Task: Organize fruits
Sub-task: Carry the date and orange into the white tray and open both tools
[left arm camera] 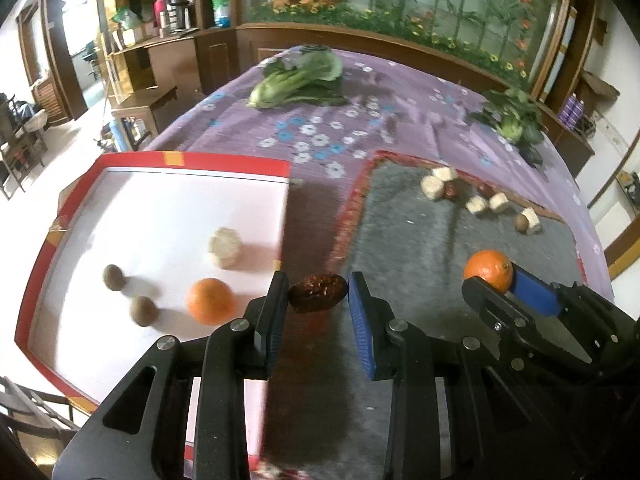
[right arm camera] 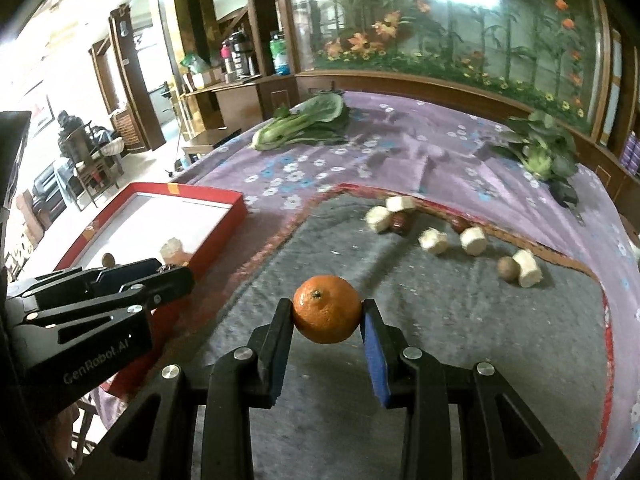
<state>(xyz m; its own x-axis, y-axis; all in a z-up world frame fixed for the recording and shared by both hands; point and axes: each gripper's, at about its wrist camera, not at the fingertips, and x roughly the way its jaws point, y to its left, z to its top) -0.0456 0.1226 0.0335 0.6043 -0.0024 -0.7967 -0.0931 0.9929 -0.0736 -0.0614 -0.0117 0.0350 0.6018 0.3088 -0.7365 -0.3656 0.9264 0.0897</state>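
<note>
Right claw [right arm camera: 327, 314] clamped across a firm, light, bruisable orange [right arm camera: 327, 308], left claw [left arm camera: 318, 294] pinching a soft, wrinkled date [left arm camera: 317, 293] endwise beside the red box [left arm camera: 60, 236].

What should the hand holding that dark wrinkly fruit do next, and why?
Probably carry it a little to the left, over the red-rimmed box, then open. The left gripper grips a red date just past the box's right edge, and the box already holds an orange, two small brown fruits and a pale chunk. The right gripper holds another orange over the grey mat.
</note>
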